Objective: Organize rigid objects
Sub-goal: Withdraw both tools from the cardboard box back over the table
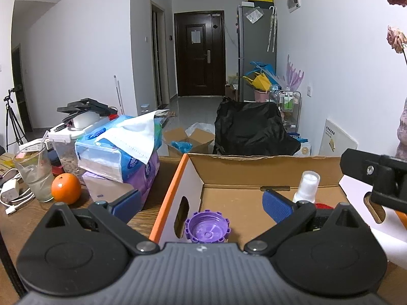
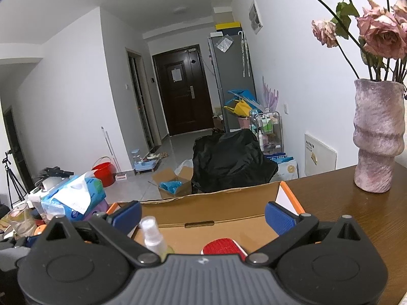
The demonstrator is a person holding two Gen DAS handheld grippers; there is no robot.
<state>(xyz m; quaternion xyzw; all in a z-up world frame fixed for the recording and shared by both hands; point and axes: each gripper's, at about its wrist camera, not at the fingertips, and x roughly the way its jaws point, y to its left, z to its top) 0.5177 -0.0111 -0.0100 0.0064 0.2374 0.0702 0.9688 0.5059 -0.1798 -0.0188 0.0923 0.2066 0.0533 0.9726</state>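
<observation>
Left gripper [image 1: 202, 202] level over cardboard box [image 1: 254, 164], fingers apart above purple cap [image 1: 207, 227], right gripper [image 2: 202, 216] likewise spread, empty, above spray bottle [image 2: 152, 236]

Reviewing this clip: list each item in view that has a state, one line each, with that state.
left gripper: open, empty, over the box.
right gripper: open, empty.
cardboard box: open, flaps up.
purple cap: in the box, hollow side up.
spray bottle: upright in the box, capped.
red brush: lying in the box.
orange: on the table, outside the box.

Dim, cool indoor light, perhaps from overhead; edges bend, corners darken.
</observation>
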